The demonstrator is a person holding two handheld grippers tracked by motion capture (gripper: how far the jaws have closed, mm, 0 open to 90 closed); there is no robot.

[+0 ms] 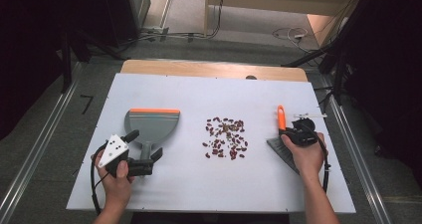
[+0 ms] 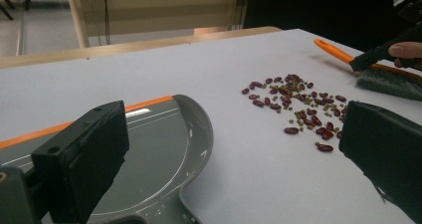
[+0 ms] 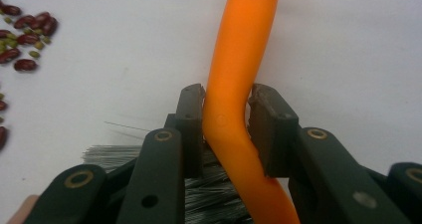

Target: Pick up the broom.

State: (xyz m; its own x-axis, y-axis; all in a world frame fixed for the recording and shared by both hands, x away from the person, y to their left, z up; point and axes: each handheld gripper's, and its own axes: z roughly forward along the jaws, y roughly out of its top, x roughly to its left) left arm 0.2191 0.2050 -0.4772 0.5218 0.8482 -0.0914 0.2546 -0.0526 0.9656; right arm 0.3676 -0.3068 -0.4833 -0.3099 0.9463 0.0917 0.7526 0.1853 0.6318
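Right gripper clamps the brush by its orange handle, bristles resting on the desk beside the scattered beans; left gripper, released, straddles the dustpan handle, ready to steady it.

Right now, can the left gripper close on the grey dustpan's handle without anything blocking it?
Probably yes. The left gripper has its jaws open on either side of the handle of the grey dustpan with the orange lip. The scattered red and green beans lie apart to the side, so nothing seems in the way.
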